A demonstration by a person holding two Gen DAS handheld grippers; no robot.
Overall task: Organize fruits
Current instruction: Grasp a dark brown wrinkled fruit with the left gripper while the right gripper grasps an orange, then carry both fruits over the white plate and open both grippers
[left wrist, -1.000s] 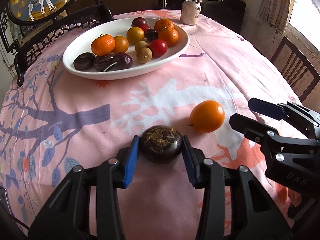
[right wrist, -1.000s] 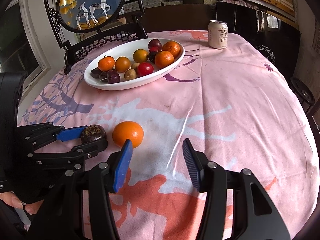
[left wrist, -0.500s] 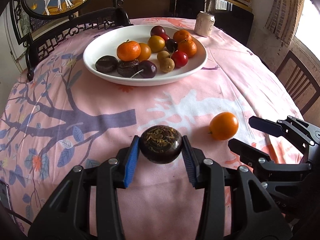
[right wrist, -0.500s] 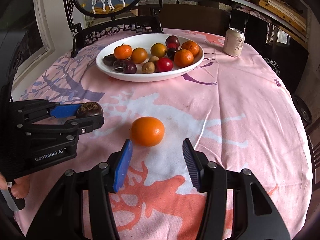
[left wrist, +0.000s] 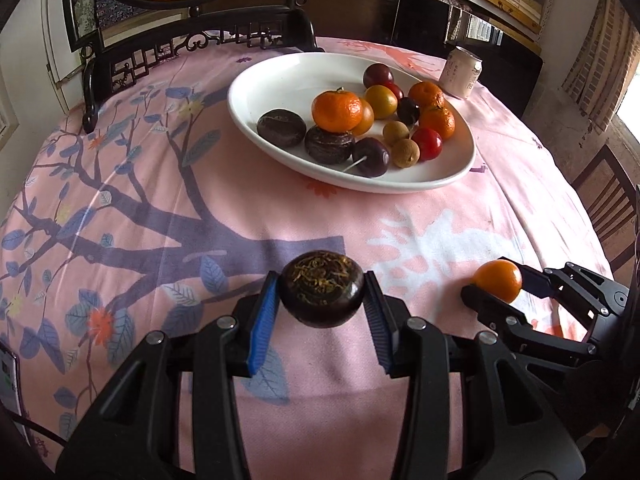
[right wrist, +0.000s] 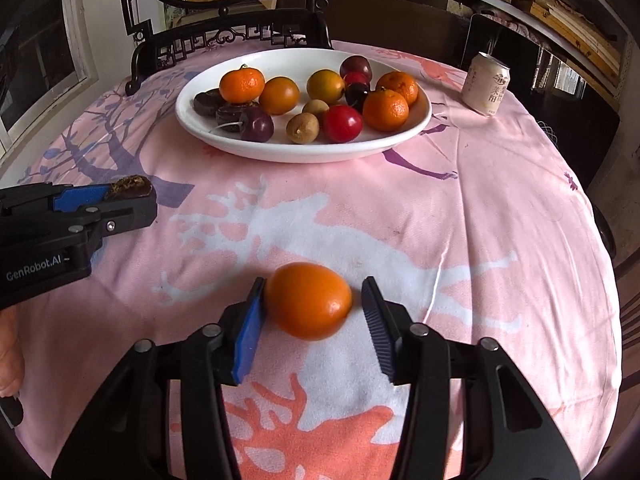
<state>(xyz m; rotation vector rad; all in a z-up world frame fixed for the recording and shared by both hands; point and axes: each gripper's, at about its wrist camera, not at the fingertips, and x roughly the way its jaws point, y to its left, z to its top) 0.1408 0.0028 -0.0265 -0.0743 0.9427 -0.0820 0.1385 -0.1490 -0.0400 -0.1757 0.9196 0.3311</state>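
We are holding a dark round fruit (left wrist: pixel 321 293) in our left gripper (left wrist: pixel 321 308), both blue pads pressing on its sides and the fruit lifted clear of the pink tablecloth (left wrist: pixel 280 208), so that it can travel to the plate without rolling. Our right gripper (right wrist: pixel 310 320) is closing around the orange fruit (right wrist: pixel 308 300), which is sitting on the cloth at the near side of the table; the left pad is touching it while a small gap is showing at the right pad, so we are not yet gripping it. We are keeping the jaws level with the fruit's widest part, likely because a round, smooth skin slips from a high or low pinch. The white oval plate (right wrist: pixel 304 152) is lying at the far side, already holding tangerines, plums and other small fruits, and that is probably where both pieces are going. A drink can (right wrist: pixel 486 84) is standing to the plate's right, apart from it.
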